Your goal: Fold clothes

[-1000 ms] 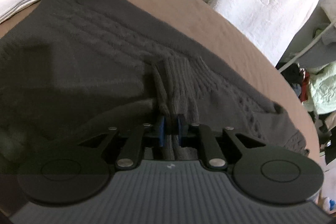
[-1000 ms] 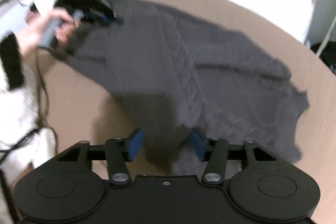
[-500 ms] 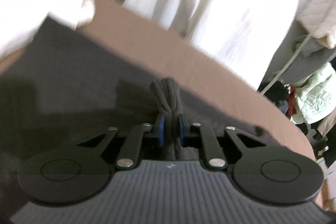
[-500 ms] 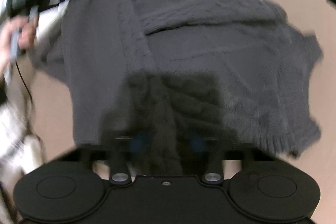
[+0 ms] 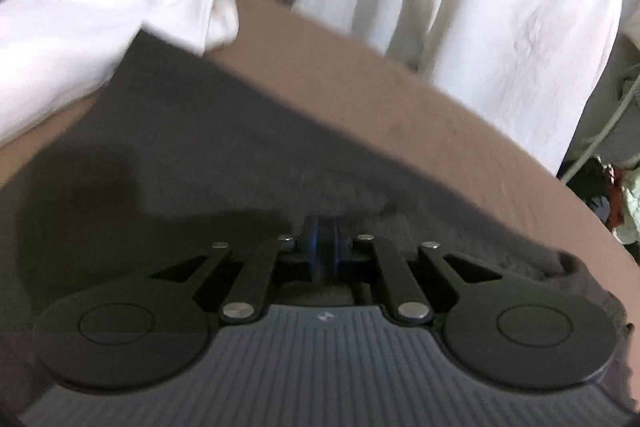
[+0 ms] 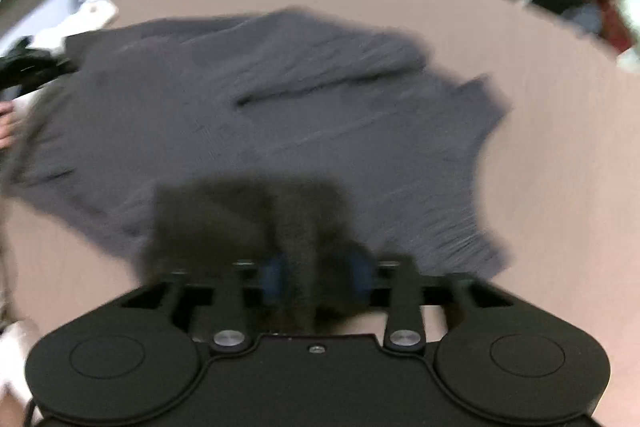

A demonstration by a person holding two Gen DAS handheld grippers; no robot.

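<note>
A dark grey cable-knit sweater (image 6: pixel 280 115) lies spread on a tan round table (image 6: pixel 540 167). In the right wrist view my right gripper (image 6: pixel 316 277) is at the sweater's near edge. Its jaws are opening, and a dark bunch of knit still sits between the blue pads (image 6: pixel 274 277). The picture is blurred. In the left wrist view my left gripper (image 5: pixel 324 247) is shut on a fold of the sweater (image 5: pixel 208 147) at its edge. The left gripper (image 6: pixel 28 71) also shows at the far left of the right wrist view, beside a hand (image 6: pixel 6 125).
A folded white garment (image 5: pixel 80 43) lies on the table by the sweater's far corner. White cloth (image 5: pixel 480 7) hangs behind the table. Clothes are piled beyond the right edge (image 5: pixel 612 195). Bare tan table surface (image 5: pixel 360 99) lies past the sweater.
The left gripper has lifted and tipped up, still pinching the knit. The right gripper moved down toward the sweater's near edge, and its pads now stand apart around the fabric.
</note>
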